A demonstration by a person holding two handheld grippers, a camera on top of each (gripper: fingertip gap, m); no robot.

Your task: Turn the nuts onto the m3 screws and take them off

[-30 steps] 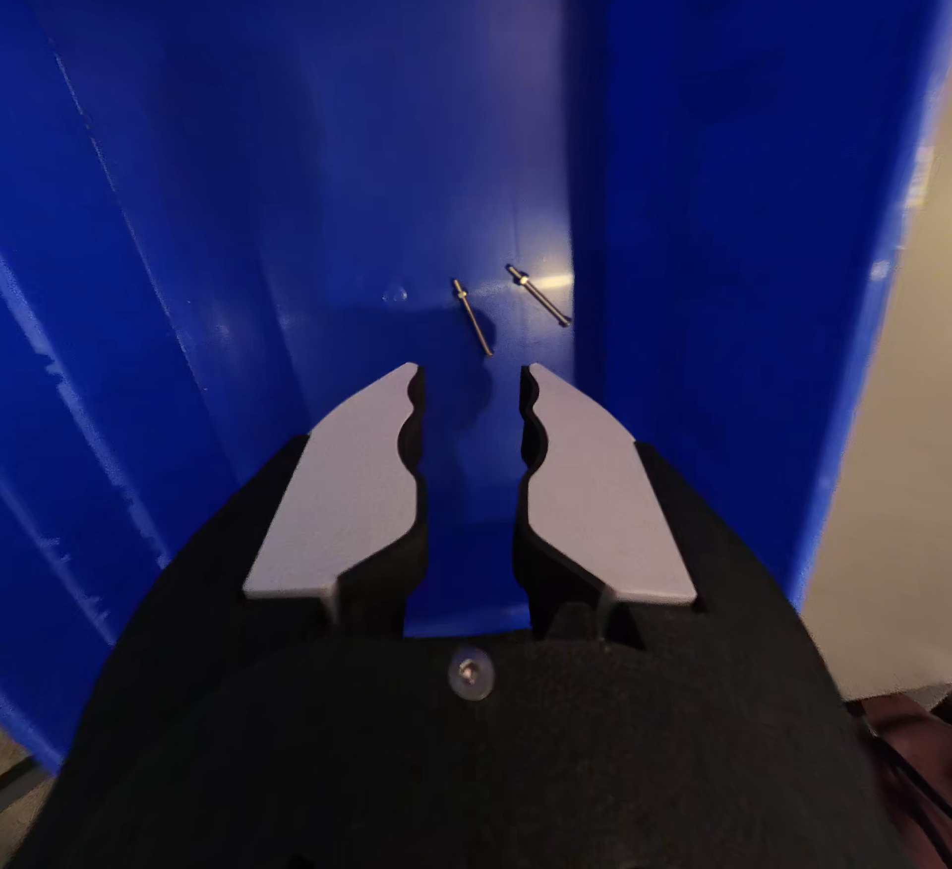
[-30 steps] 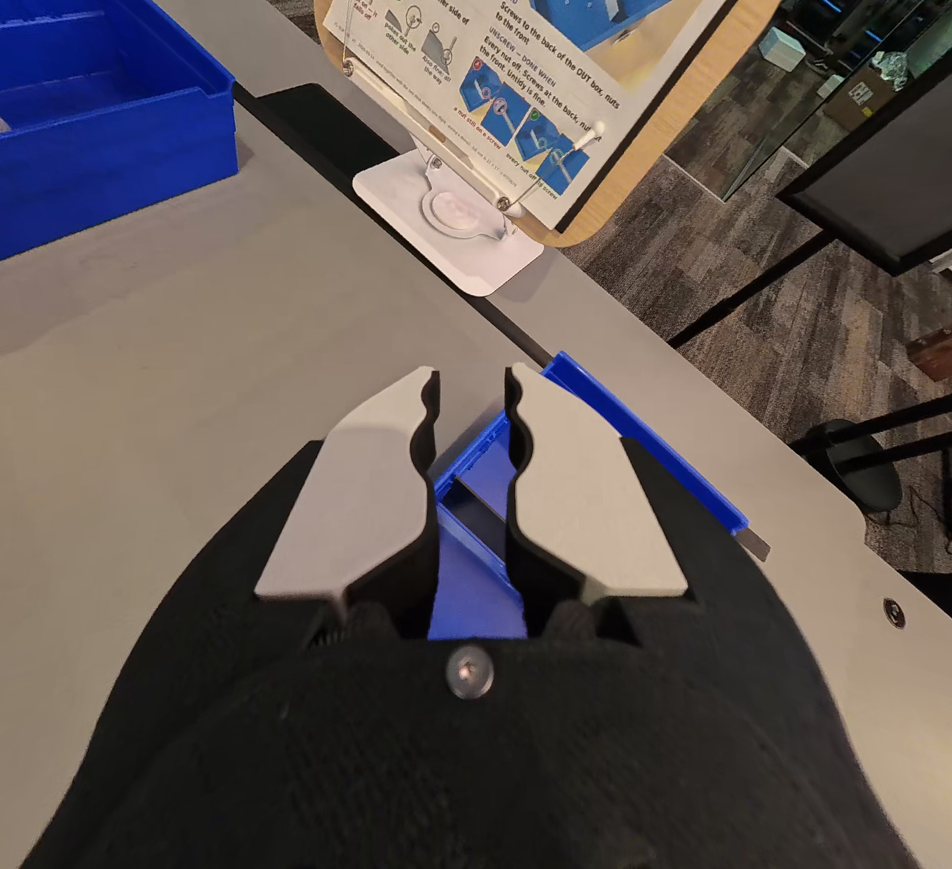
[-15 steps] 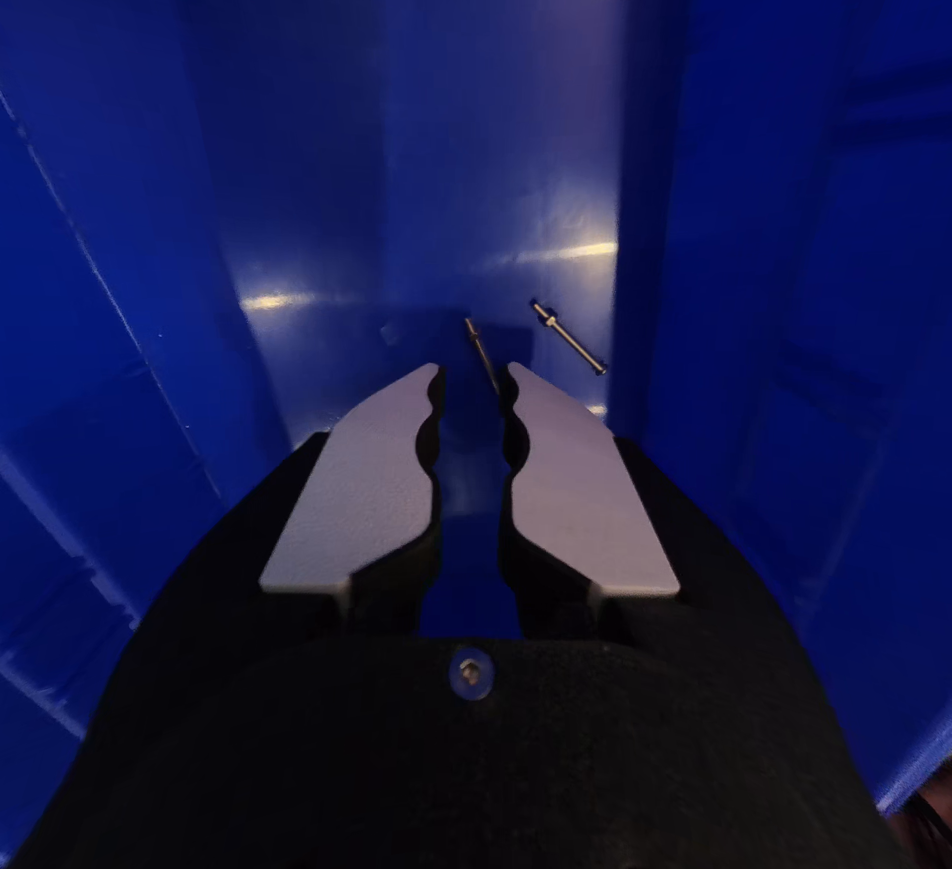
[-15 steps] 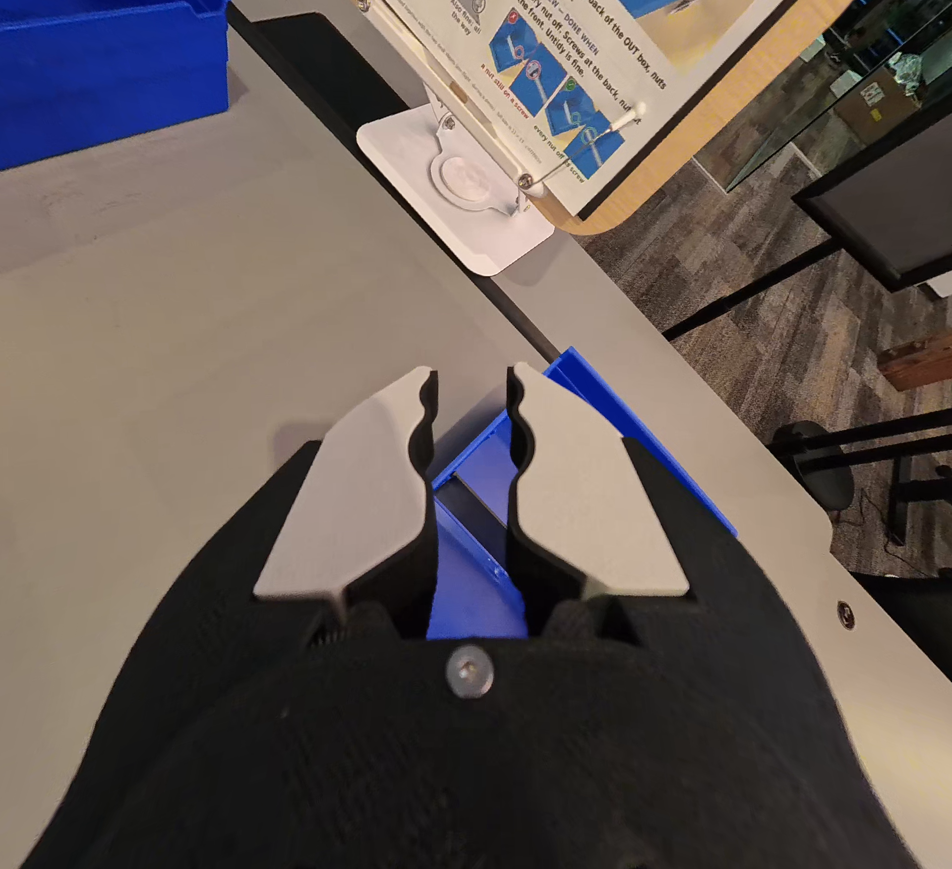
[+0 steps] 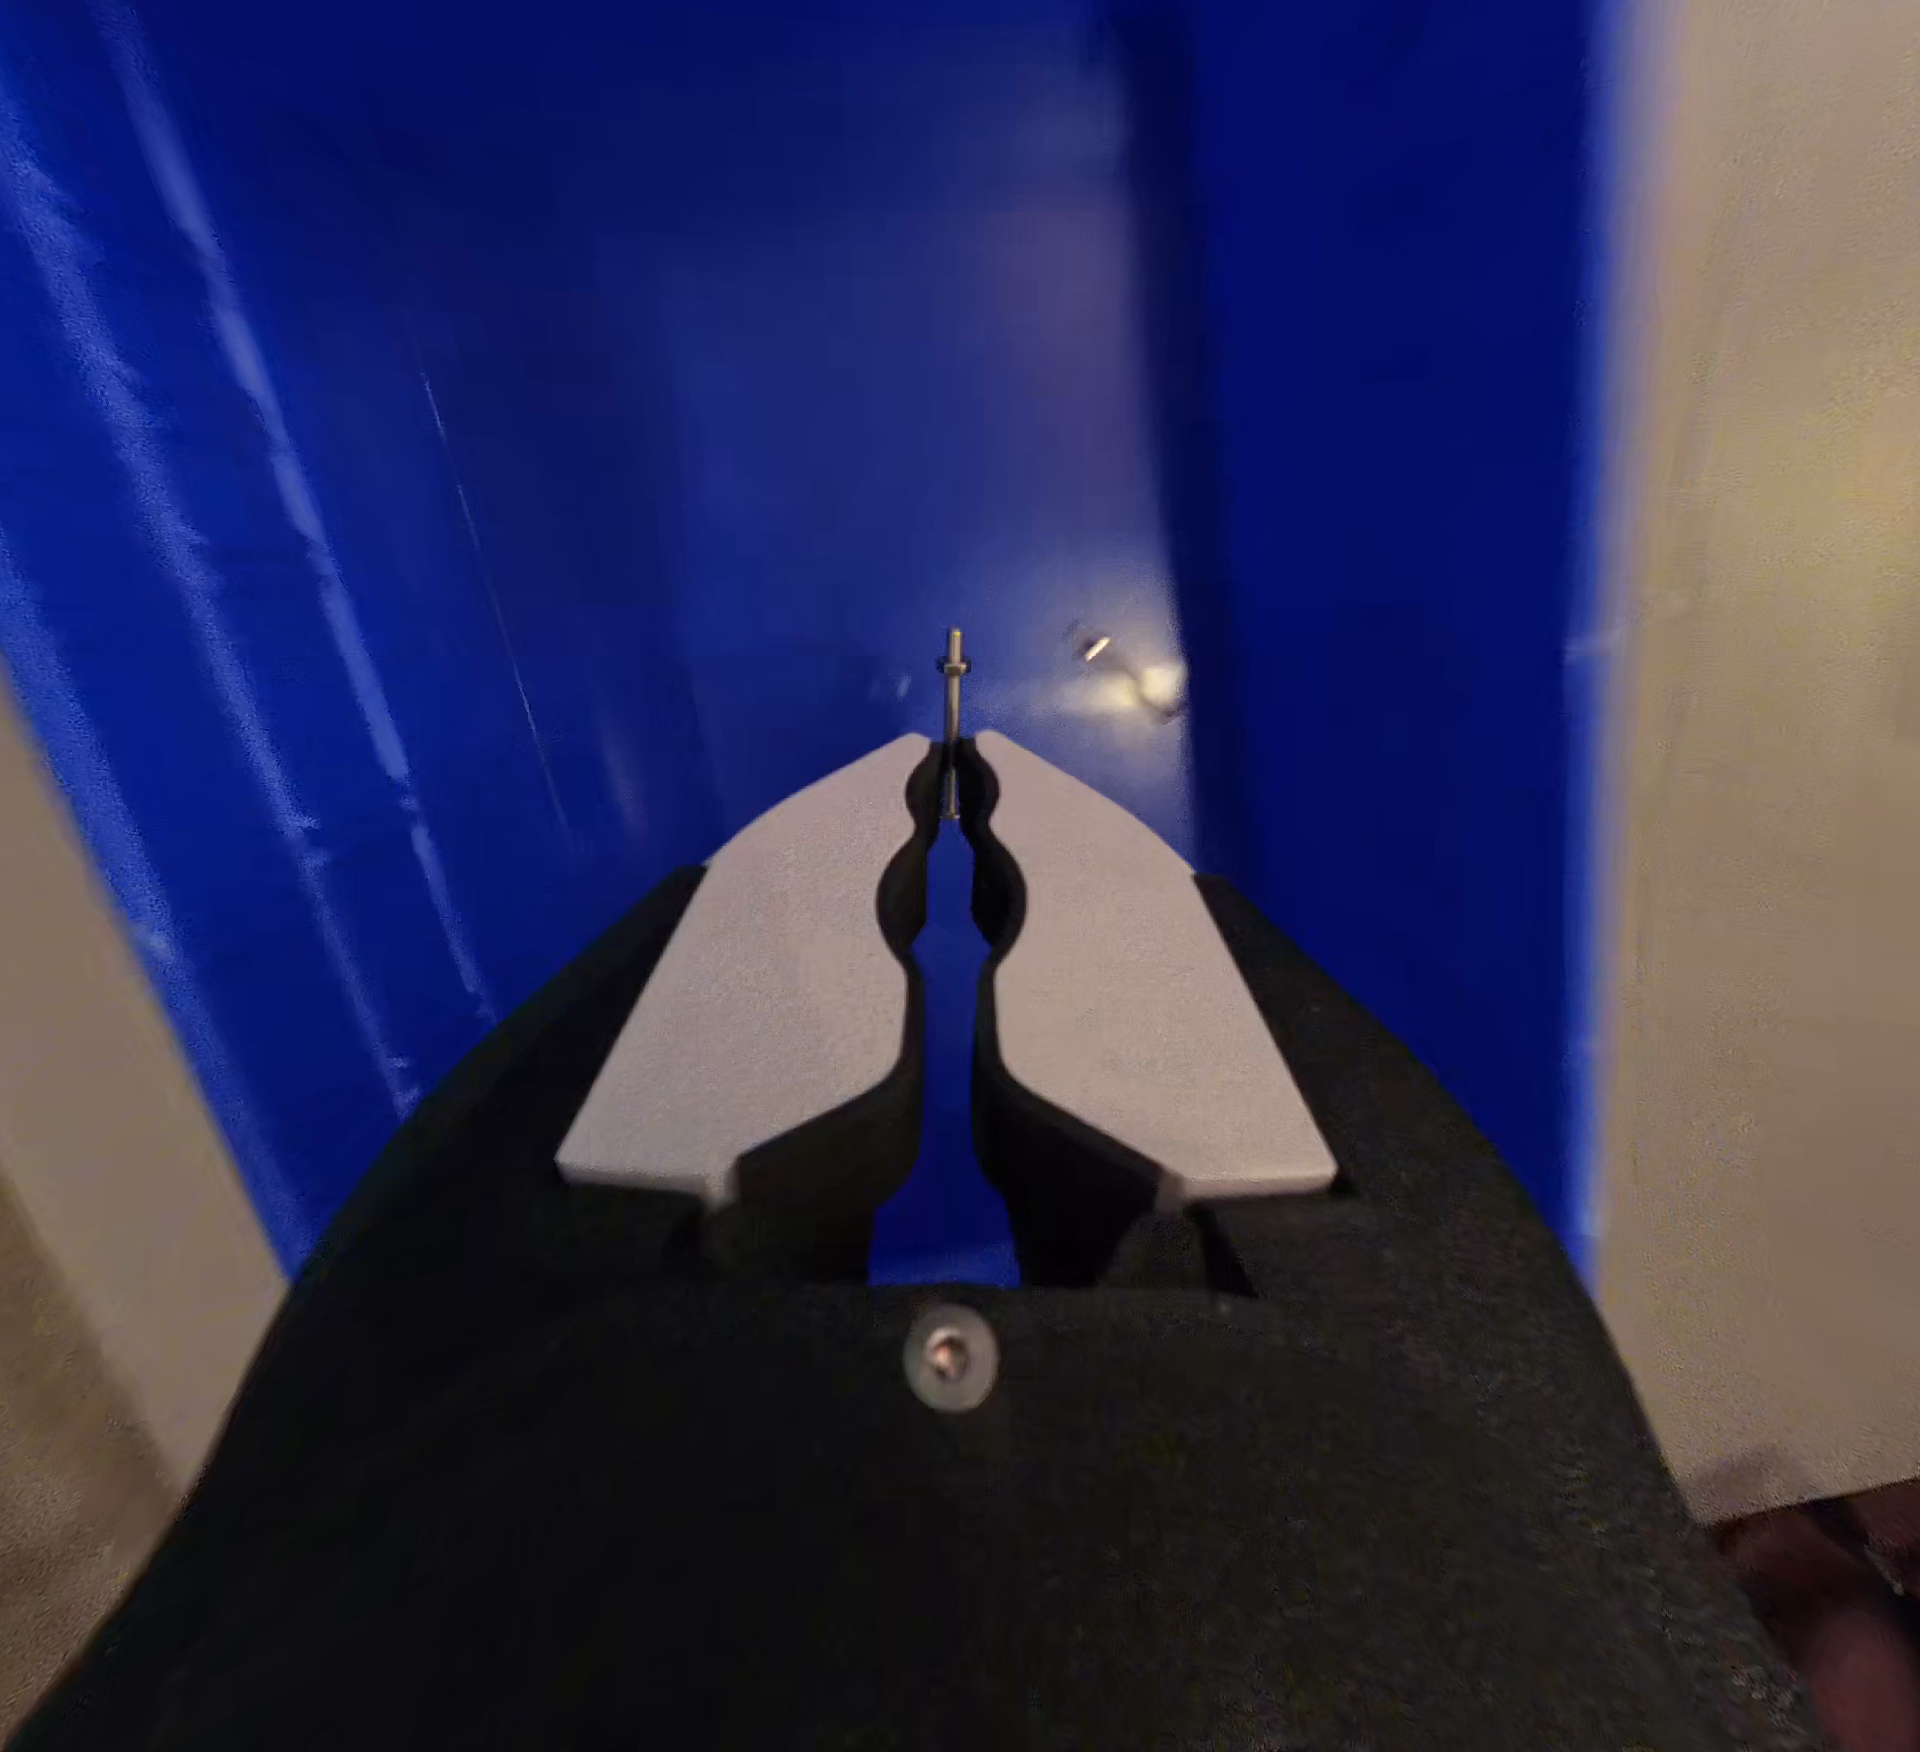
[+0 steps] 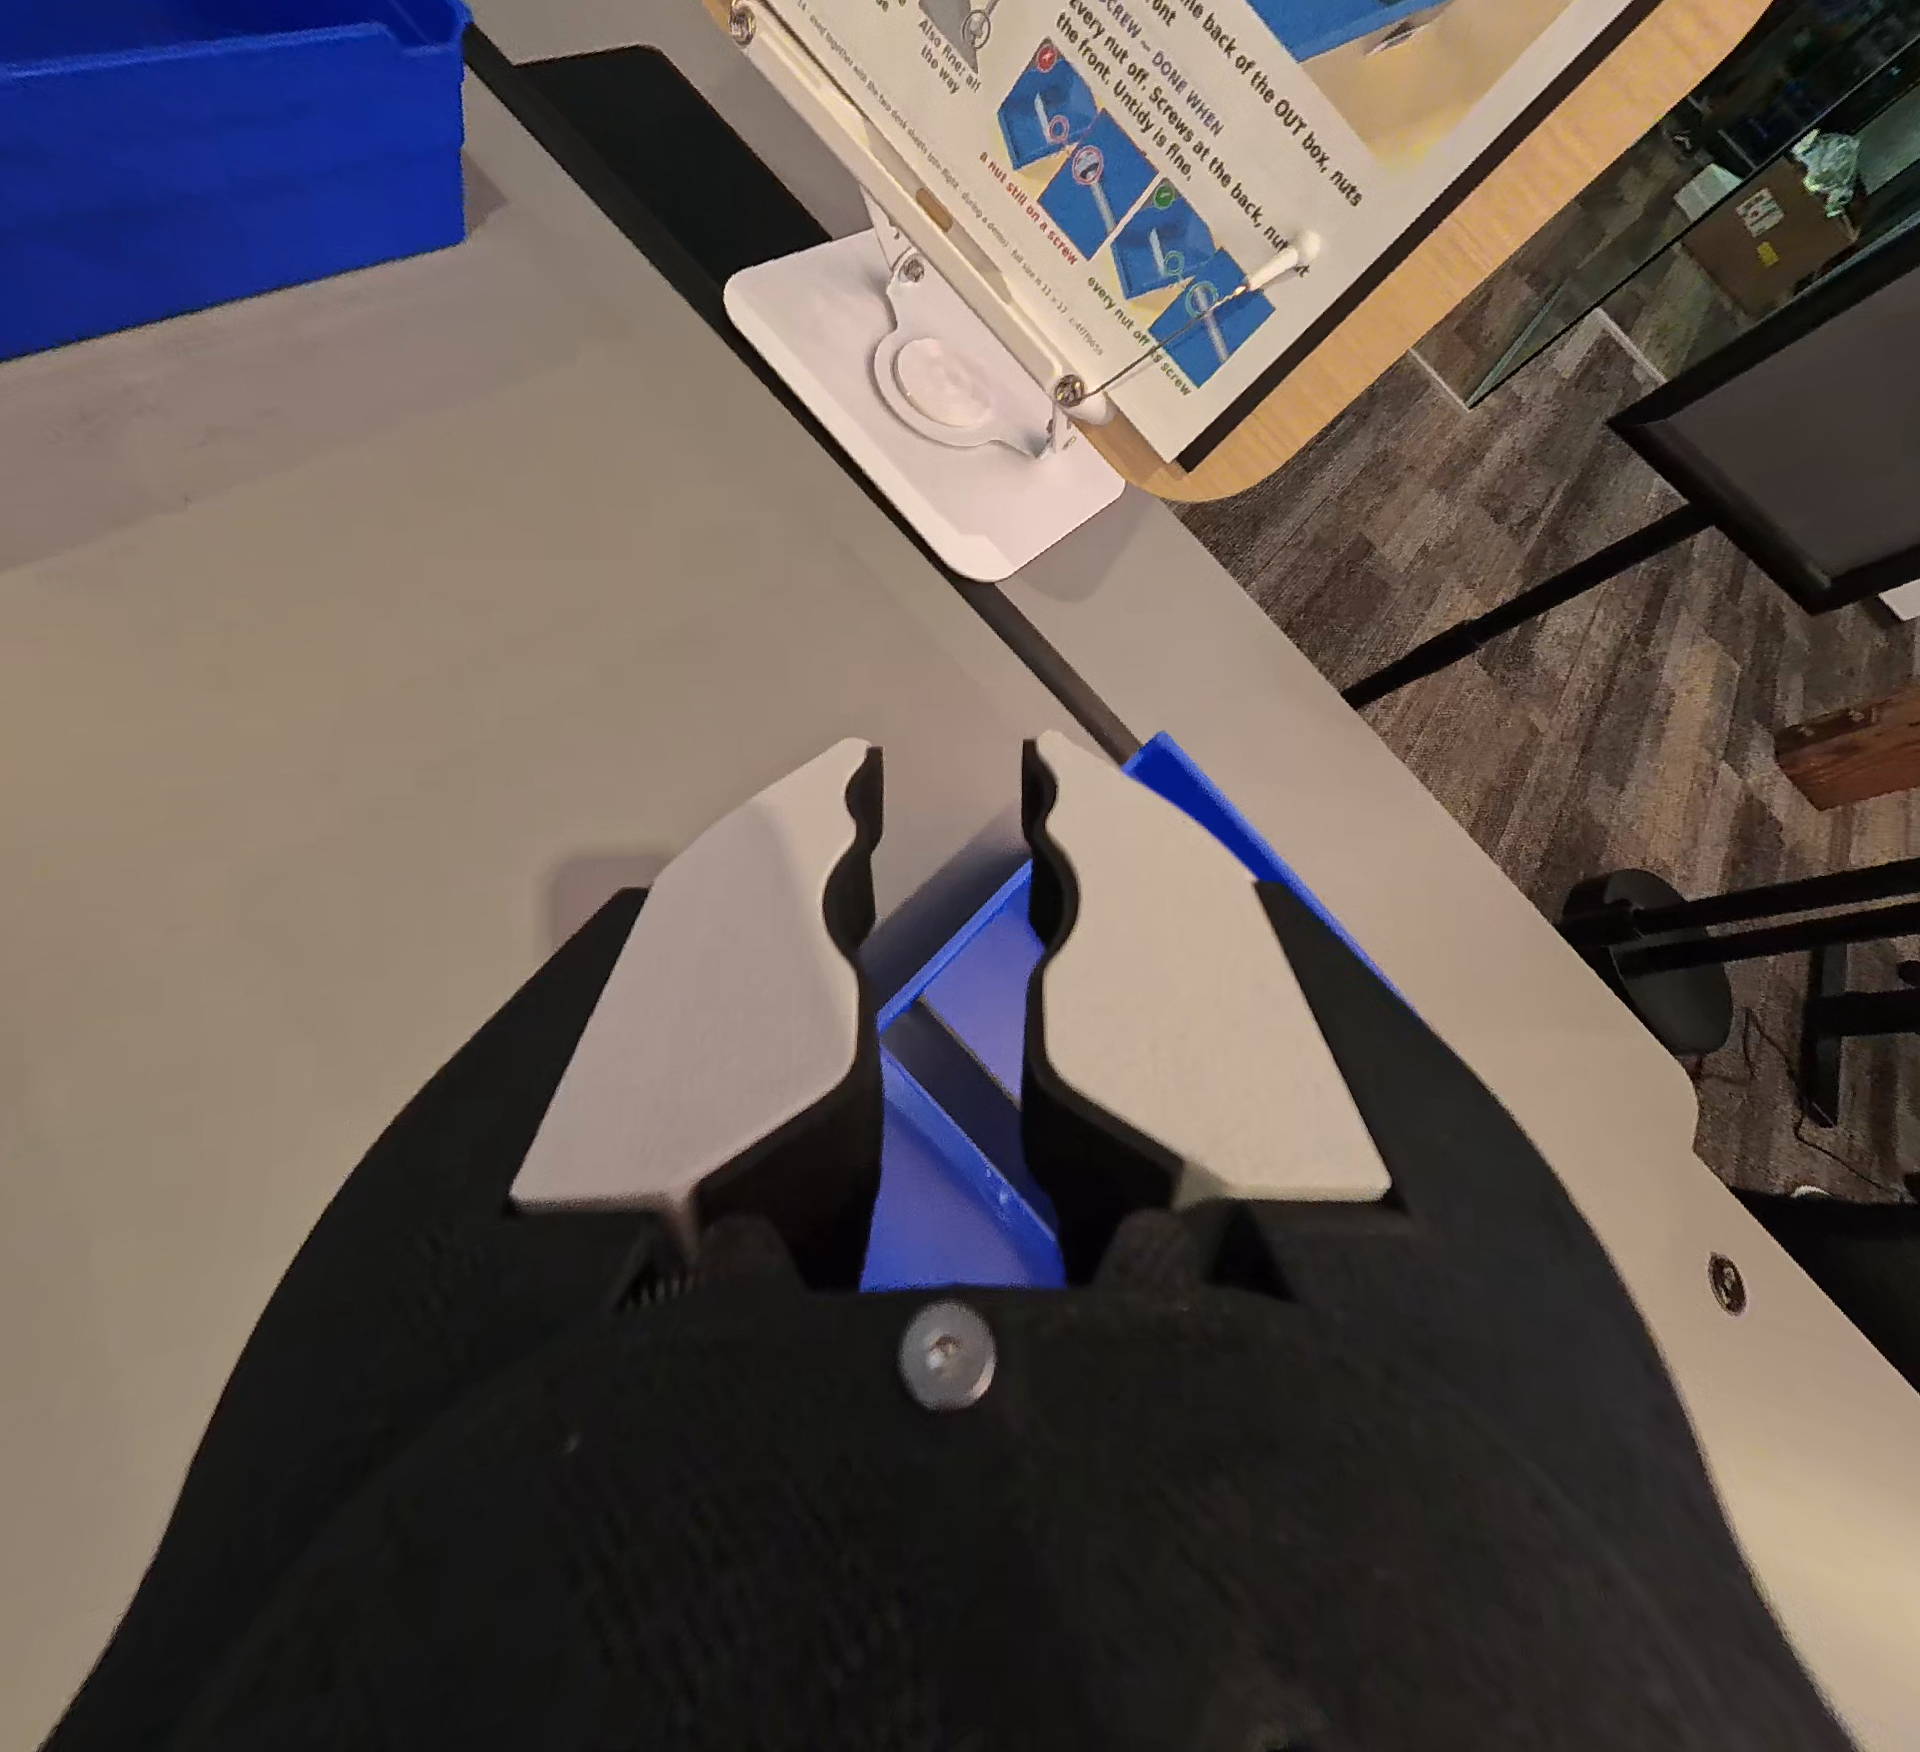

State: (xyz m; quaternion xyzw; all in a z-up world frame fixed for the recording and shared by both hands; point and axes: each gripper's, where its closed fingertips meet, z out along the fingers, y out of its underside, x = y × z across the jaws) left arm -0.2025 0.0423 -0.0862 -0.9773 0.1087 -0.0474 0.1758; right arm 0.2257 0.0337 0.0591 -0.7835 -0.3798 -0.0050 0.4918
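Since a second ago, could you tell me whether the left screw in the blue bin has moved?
Yes: the screw has left the blue bin floor, now clamped upright in the left gripper.

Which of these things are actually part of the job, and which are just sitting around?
In the job:
- left tool, shut on a screw carrying a nut
- second screw, blurred
- blue bin
- right tool, open

Just lying about:
- instruction sheet
- white stand
- far blue tray

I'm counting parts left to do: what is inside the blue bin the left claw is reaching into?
Inside the blue bin, the left claw pinches one screw carrying a nut. A second, blurred screw lies by the right wall. The claw's body hides the near floor.
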